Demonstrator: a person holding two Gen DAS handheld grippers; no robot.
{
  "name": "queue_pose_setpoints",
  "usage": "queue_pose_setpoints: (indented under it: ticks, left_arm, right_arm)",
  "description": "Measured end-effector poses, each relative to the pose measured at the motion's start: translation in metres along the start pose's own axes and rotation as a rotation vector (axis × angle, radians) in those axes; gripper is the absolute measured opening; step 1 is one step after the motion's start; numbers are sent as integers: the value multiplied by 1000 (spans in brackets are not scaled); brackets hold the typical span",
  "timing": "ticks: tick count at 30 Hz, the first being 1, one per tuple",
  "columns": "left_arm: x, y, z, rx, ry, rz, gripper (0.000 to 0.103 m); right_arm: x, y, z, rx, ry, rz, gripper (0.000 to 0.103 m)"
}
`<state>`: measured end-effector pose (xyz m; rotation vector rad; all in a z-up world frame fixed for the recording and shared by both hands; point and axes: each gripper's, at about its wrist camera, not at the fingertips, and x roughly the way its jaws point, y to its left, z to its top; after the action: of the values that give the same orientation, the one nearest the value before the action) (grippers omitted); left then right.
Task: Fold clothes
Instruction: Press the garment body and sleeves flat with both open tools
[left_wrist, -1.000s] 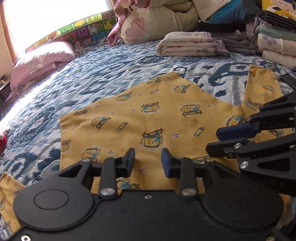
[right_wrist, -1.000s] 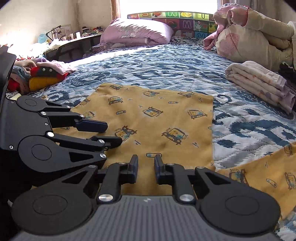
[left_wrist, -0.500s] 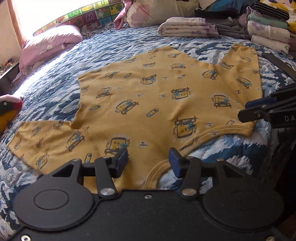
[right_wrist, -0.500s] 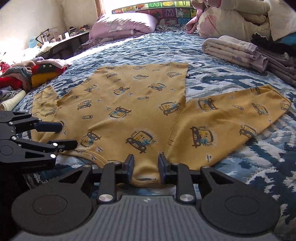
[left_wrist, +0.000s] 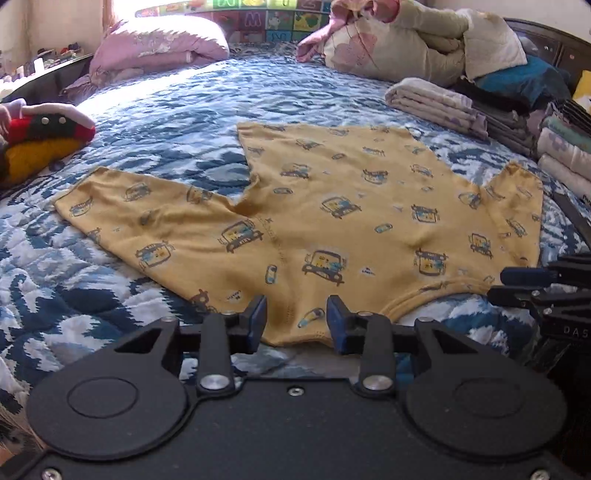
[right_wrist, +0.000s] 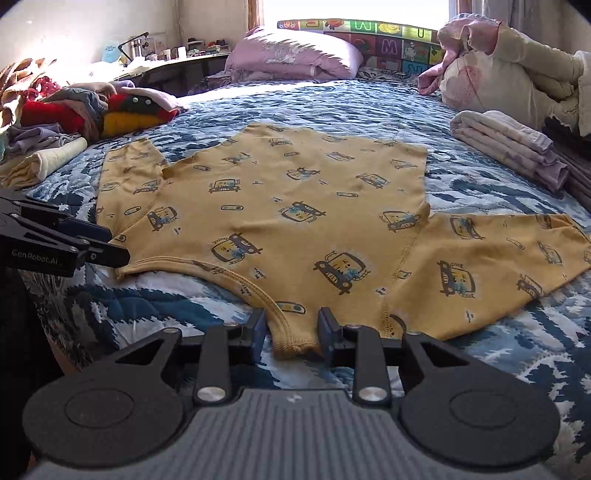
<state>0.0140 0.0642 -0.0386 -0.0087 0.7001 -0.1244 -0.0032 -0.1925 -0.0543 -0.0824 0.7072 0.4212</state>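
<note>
A yellow long-sleeved shirt (left_wrist: 351, 214) with a car print lies spread flat on the blue patterned bedspread (left_wrist: 184, 96), sleeves out to both sides, neckline toward me. It also shows in the right wrist view (right_wrist: 295, 206). My left gripper (left_wrist: 296, 319) is open with its jaws on either side of the shirt's left shoulder edge. My right gripper (right_wrist: 291, 330) is open with its jaws on either side of the right shoulder edge by the collar. Each gripper shows at the side of the other's view: the right one (left_wrist: 524, 284), the left one (right_wrist: 92, 245).
Folded clothes (left_wrist: 436, 103) are stacked at the right of the bed, with bedding piled behind (left_wrist: 406, 40). A pink pillow (right_wrist: 295, 53) lies at the head. Unfolded clothes (right_wrist: 92, 110) are heaped at the left edge. The bed's near edge runs just below the grippers.
Both grippers have drawn back from over the shirt's body to its near shoulder edge. The jaws have opened wider. The whole shirt has come into view.
</note>
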Motion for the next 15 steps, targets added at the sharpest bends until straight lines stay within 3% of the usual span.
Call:
queue_pose_setpoints:
  ticks: [3, 5, 7, 9, 12, 15]
  left_arm:
    - [-3, 32, 9, -128, -85, 44, 35]
    - [5, 46, 16, -184, -95, 33, 35]
    - [18, 50, 22, -182, -91, 37, 35]
    - [34, 51, 25, -152, -39, 25, 36]
    - [40, 75, 26, -219, -9, 88, 24]
    - [28, 111, 29, -339, -82, 124, 24]
  right_arm:
    - [-9, 1, 3, 12, -71, 13, 31]
    - [-7, 5, 3, 0, -90, 13, 31]
    - [-2, 10, 4, -23, -100, 15, 31]
    - [2, 17, 7, -52, -121, 19, 31]
    - [10, 29, 10, -93, -129, 26, 33]
    - [20, 37, 12, -120, -112, 23, 33]
